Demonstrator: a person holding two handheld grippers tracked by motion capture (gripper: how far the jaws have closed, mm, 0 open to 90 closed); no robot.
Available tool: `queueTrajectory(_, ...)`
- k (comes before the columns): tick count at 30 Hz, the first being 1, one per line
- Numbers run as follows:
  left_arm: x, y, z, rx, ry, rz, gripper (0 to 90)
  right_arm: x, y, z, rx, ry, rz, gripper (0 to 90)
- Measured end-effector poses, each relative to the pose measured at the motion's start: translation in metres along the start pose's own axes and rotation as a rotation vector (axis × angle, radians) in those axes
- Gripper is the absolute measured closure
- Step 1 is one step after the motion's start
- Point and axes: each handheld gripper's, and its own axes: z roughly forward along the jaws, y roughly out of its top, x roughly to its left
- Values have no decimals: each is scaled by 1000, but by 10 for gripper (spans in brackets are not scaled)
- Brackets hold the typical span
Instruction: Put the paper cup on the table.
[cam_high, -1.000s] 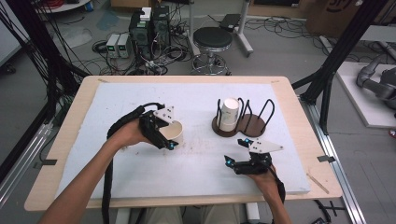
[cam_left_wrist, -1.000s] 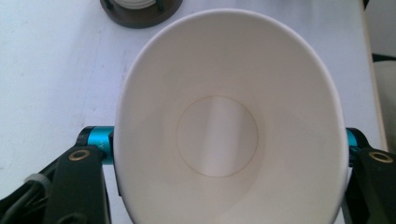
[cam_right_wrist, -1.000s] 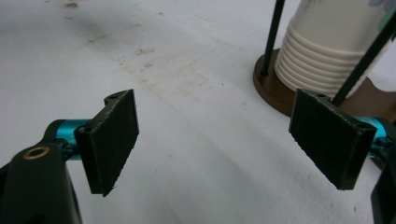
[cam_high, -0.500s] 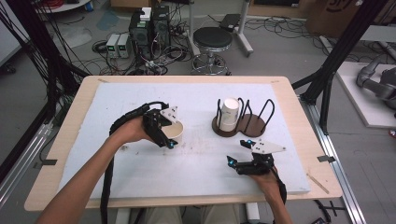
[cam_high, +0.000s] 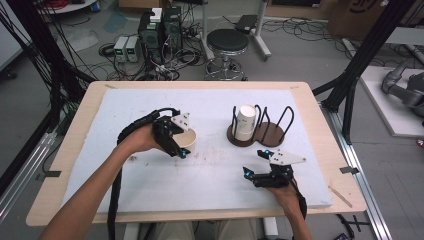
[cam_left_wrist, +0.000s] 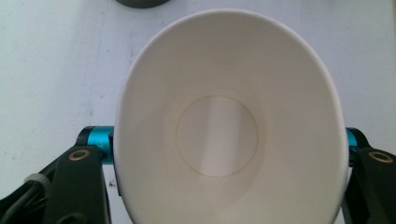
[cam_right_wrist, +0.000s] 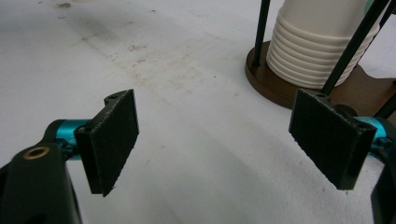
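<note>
Overhead, high view: left gripper is clamped on a paper cup; right gripper rests on the white mat, jaws spread, just short of the wire rack.
Left gripper view: the cup, rim squeezed oval, sits between both jaws.
Right gripper view: pads wide apart, nothing between; stacked cups beyond the right jaw.

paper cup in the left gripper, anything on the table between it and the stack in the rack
Nothing visible. The paper cup is clamped in the left gripper, and only bare white table cover lies between it and the stack of cups in the wire rack. The right gripper sits nearer the person, off that line.
</note>
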Motion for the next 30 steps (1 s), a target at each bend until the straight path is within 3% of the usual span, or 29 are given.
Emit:
queueTrajectory(5,4,-1,2,4,1,-7,312,0,0,0,1,3,-3,163)
queueTrajectory(22,31,-11,35,52,28,-70,310,1,0,1,6,3,-10,163)
queueTrajectory(30,34,-19,49,59,19,-98,308,1,0,1,9,6,-16,164)
